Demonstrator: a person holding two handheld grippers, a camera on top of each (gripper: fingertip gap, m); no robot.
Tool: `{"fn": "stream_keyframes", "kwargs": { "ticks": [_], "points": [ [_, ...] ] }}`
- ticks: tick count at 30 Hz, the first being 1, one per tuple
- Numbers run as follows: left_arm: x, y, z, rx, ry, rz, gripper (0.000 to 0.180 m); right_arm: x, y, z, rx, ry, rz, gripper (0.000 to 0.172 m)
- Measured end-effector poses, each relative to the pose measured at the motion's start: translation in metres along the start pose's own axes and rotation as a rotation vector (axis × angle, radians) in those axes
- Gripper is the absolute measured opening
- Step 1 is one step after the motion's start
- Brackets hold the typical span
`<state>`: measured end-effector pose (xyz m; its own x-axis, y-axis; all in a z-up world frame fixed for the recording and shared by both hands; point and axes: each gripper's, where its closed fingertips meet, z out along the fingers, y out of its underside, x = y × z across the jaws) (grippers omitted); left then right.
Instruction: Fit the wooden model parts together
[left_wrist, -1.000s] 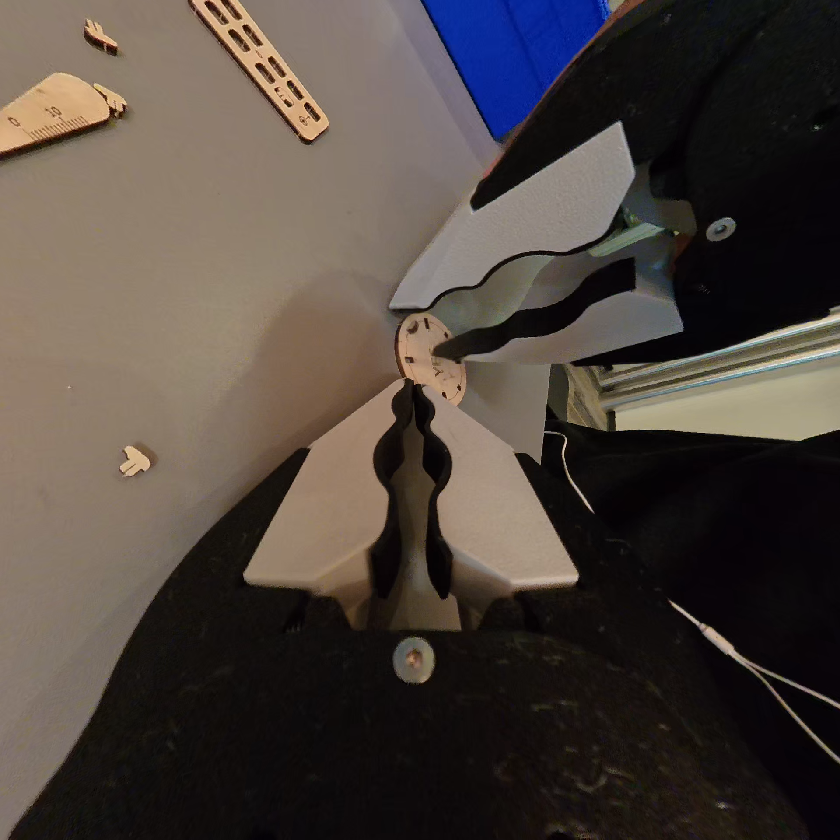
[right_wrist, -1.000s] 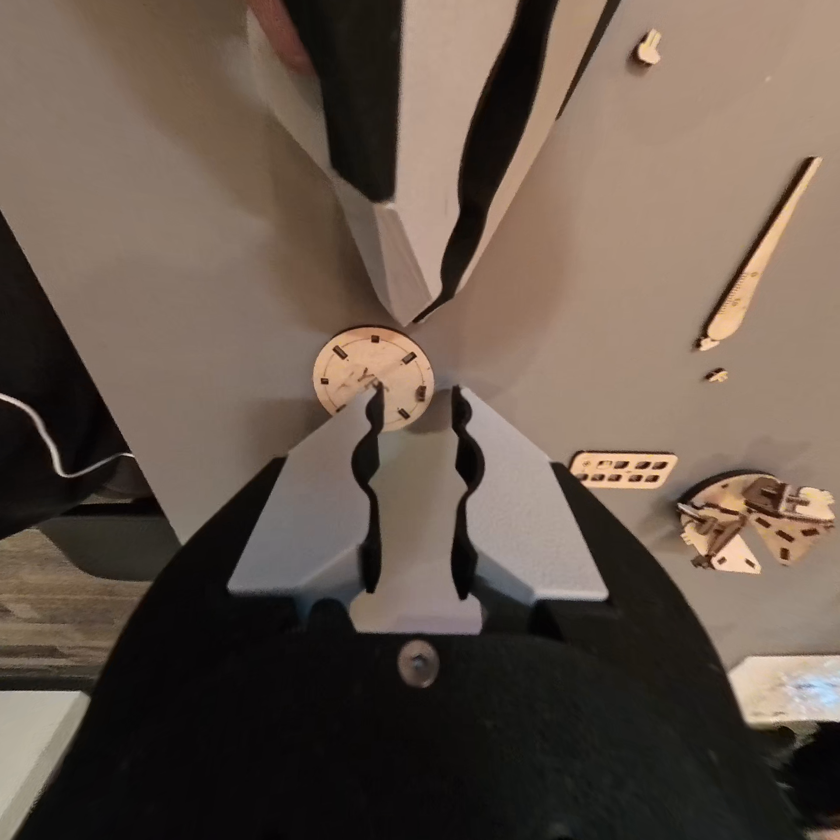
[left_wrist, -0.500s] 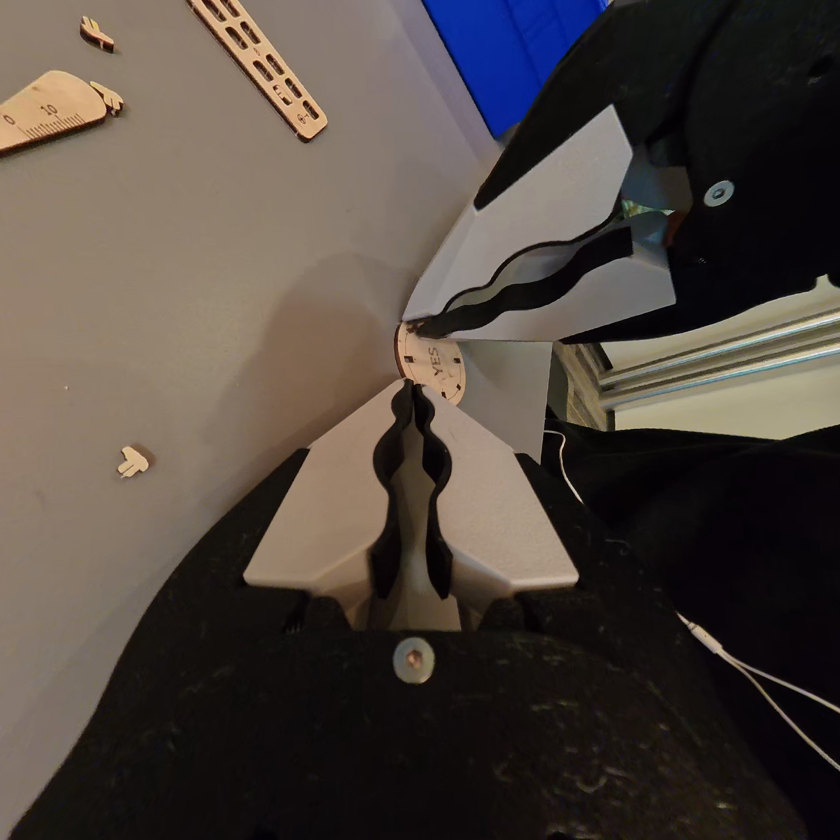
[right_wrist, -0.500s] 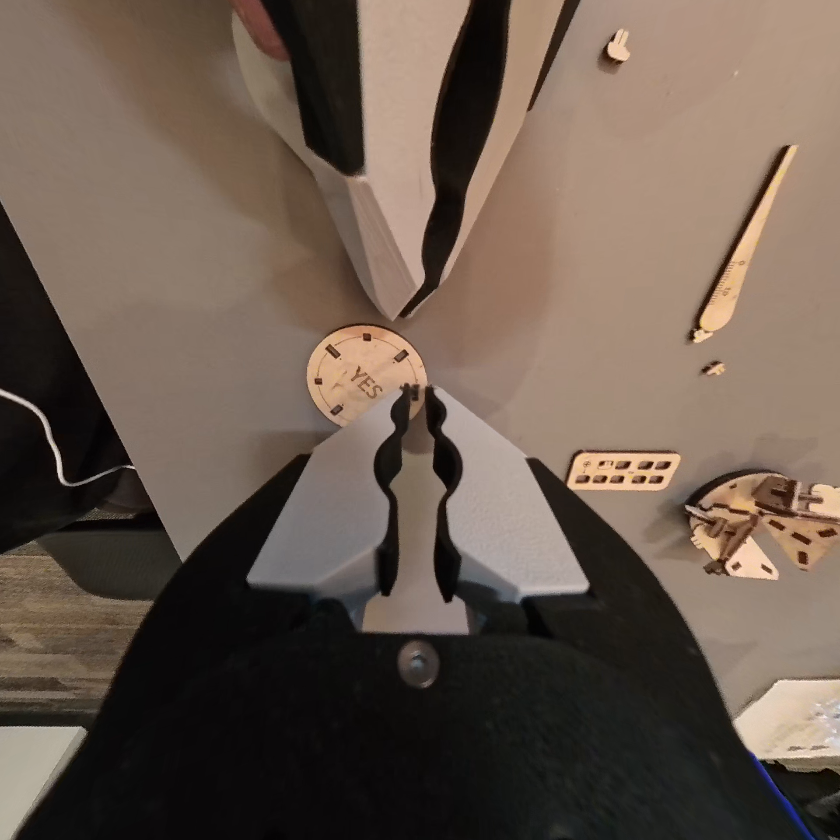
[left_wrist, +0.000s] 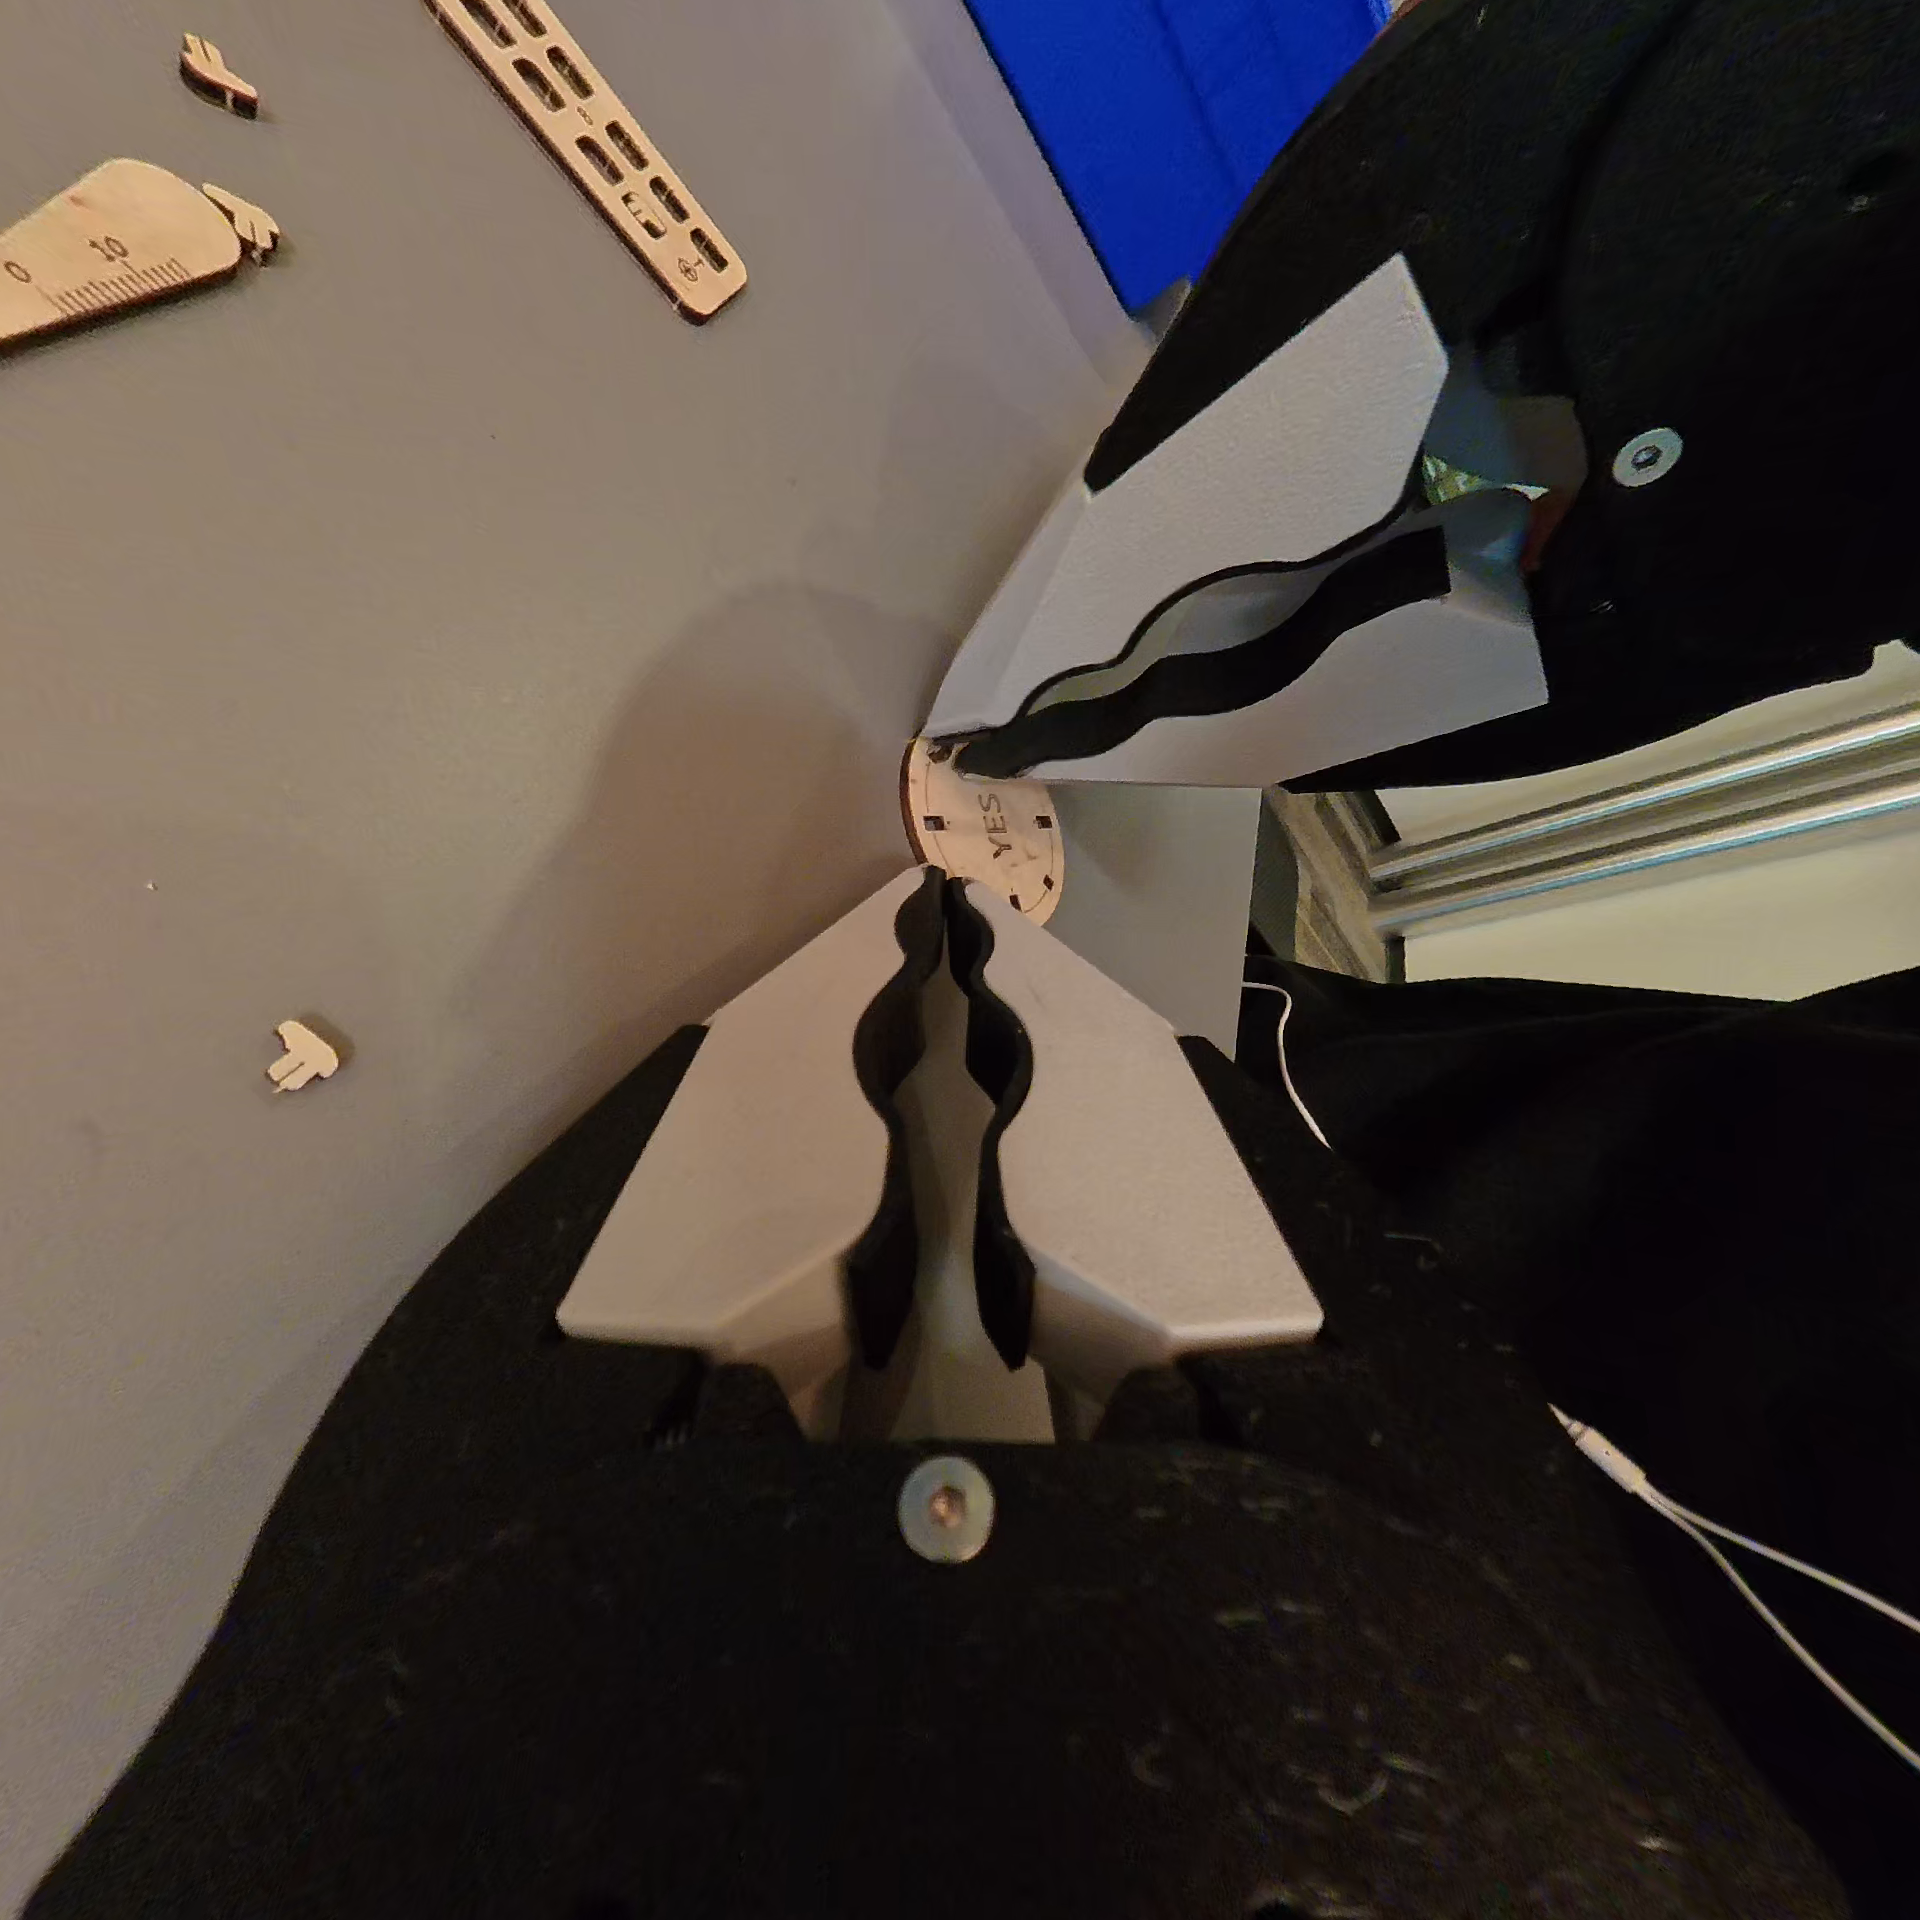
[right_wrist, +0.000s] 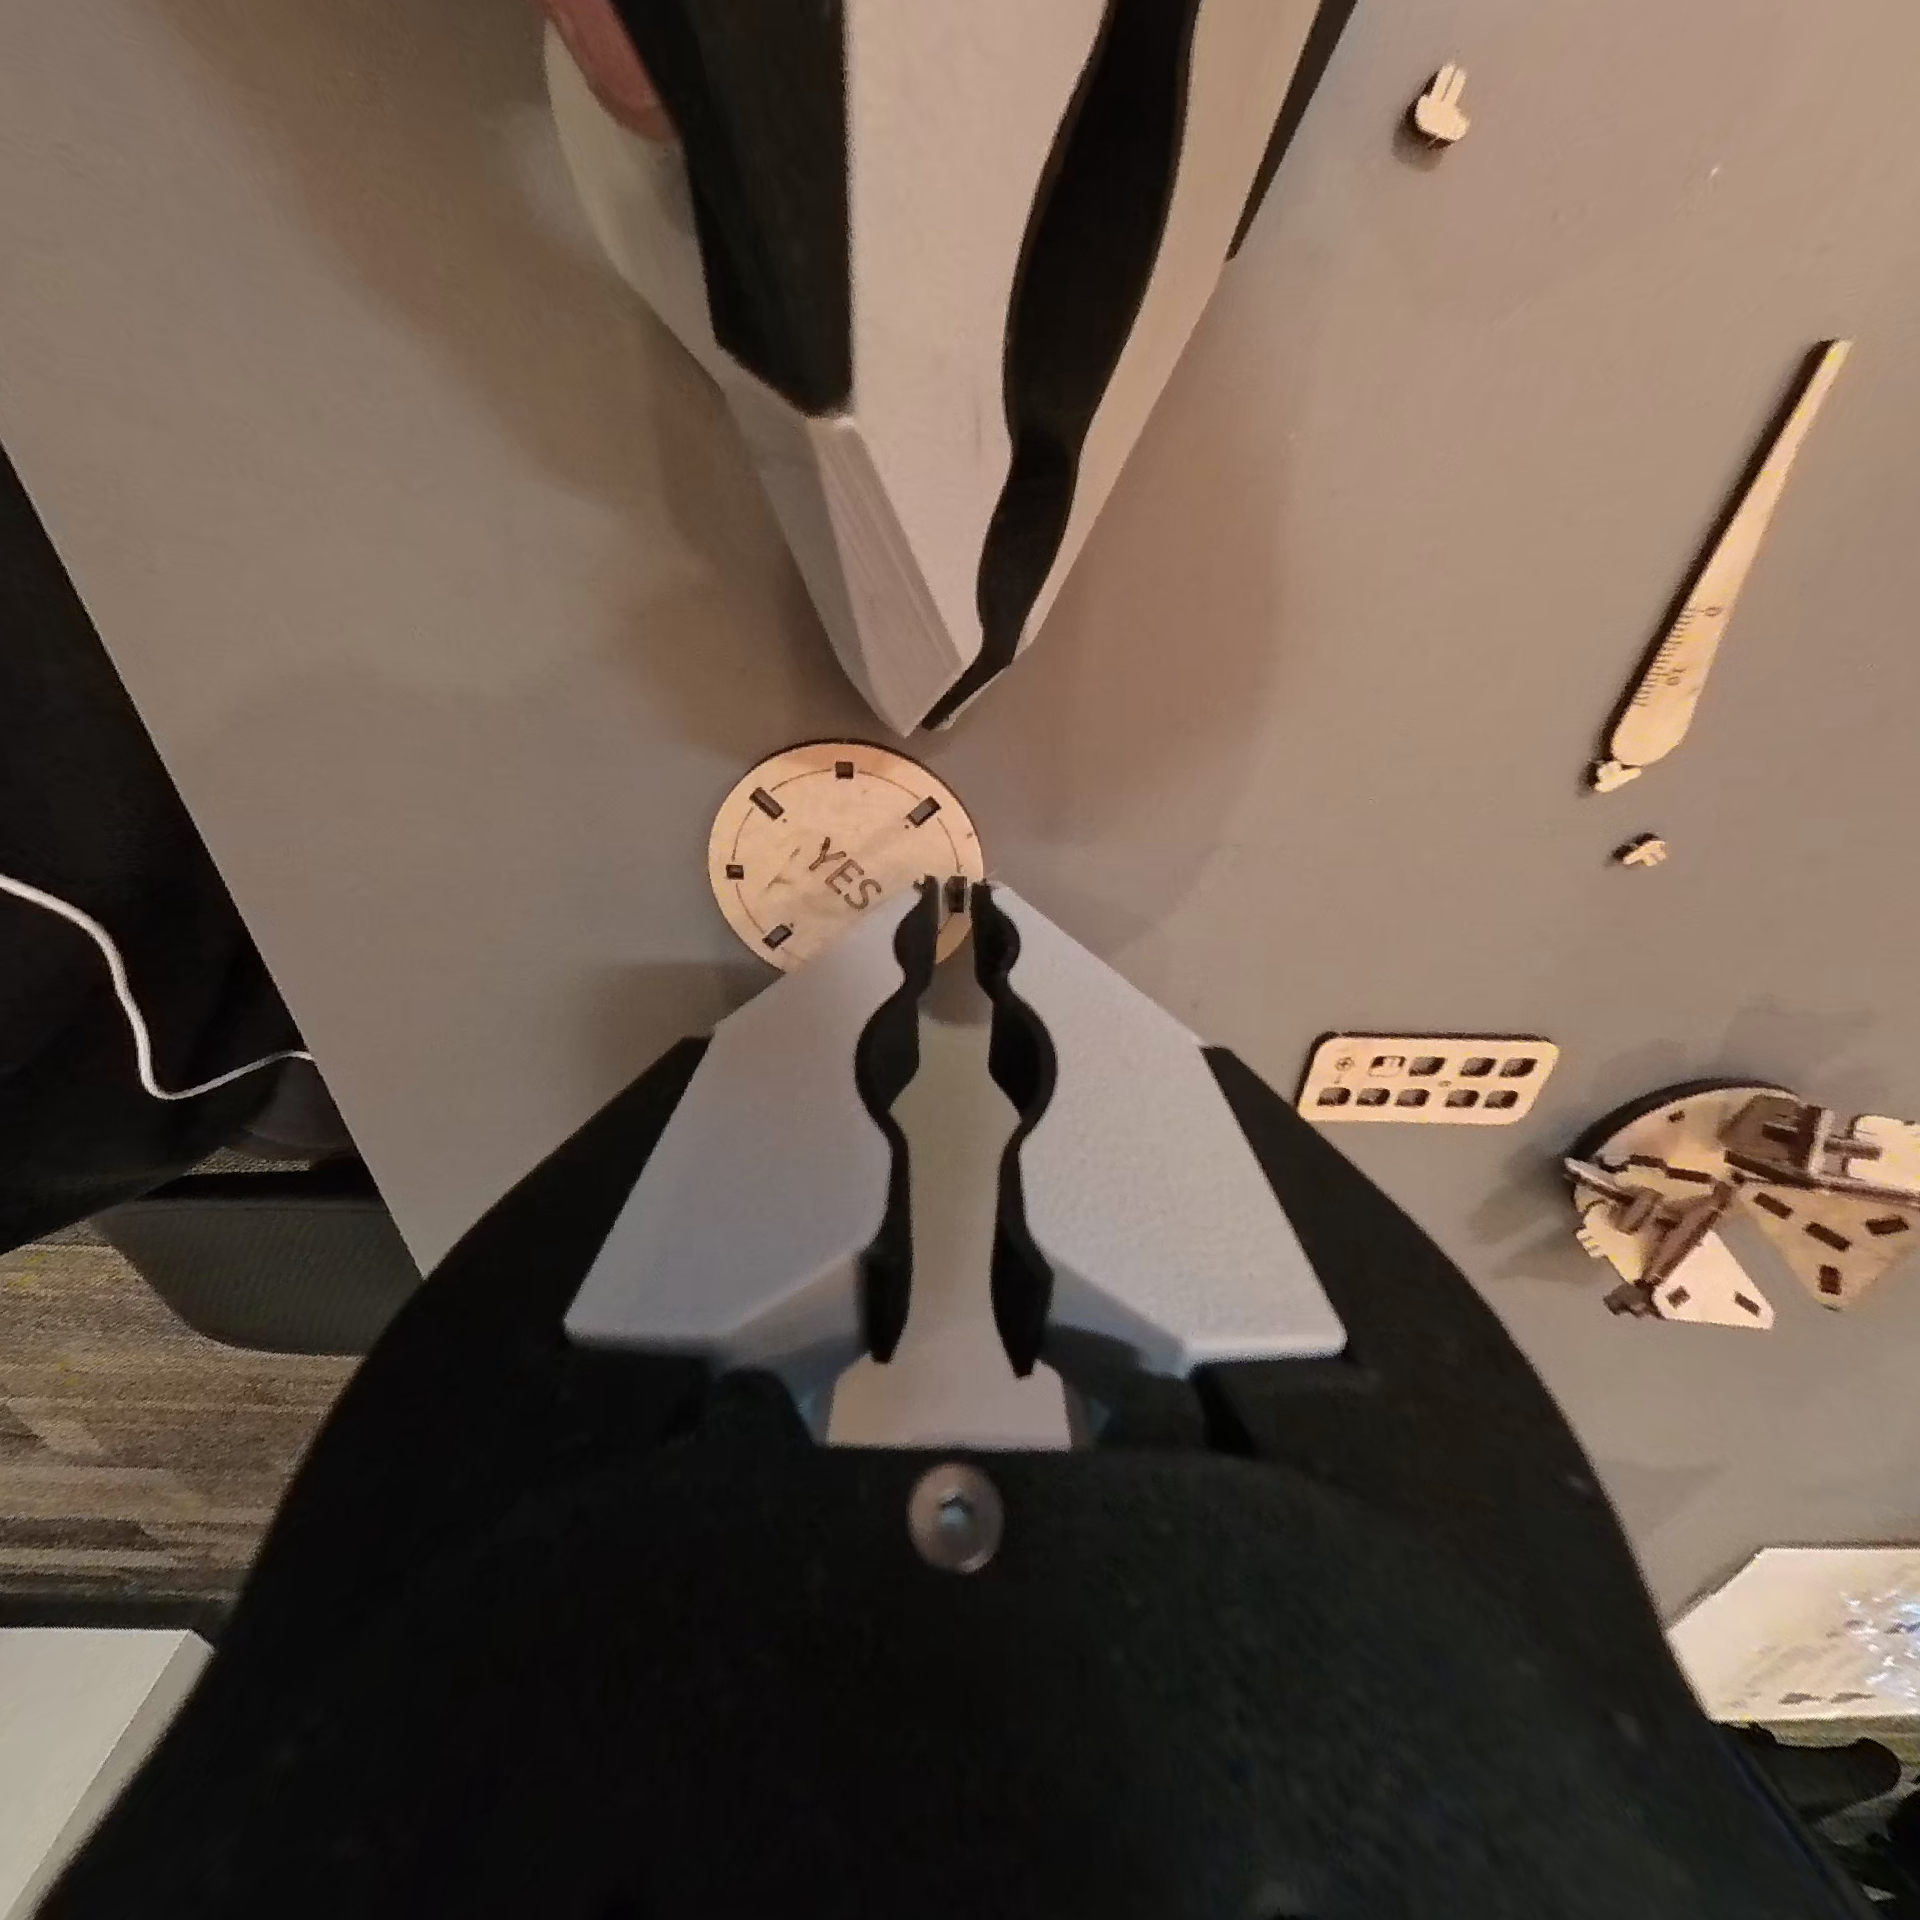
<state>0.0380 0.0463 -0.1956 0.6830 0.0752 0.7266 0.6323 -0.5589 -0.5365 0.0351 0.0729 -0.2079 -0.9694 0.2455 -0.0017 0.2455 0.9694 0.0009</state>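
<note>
Right gripper (right_wrist: 951, 896), jaws newly narrowed, pinches a small dark tab (right_wrist: 953, 889) at the wooden disc (right_wrist: 821, 842) rim; left gripper (left_wrist: 943, 883) clenched alongside.

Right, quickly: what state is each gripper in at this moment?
Left gripper: closed, holding nothing, tips at the edge of the wooden disc.
Right gripper: nearly closed over the wooden disc's rim; whether it grips anything cannot be told.

dim warm light, soft shadows on the table (left_wrist: 436, 644) (wide-angle edge distortion).
</note>
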Motion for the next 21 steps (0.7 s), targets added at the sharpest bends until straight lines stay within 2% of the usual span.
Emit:
{"fn": "stream_keyframes", "kwargs": {
  "ticks": [21],
  "points": [
    [0.0001, 0.0004, 0.0002, -0.002, -0.001, 0.001, 0.000, -0.0008, 0.0009, 0.0011, -0.007, 0.000, 0.003, 0.001]
  ]
}}
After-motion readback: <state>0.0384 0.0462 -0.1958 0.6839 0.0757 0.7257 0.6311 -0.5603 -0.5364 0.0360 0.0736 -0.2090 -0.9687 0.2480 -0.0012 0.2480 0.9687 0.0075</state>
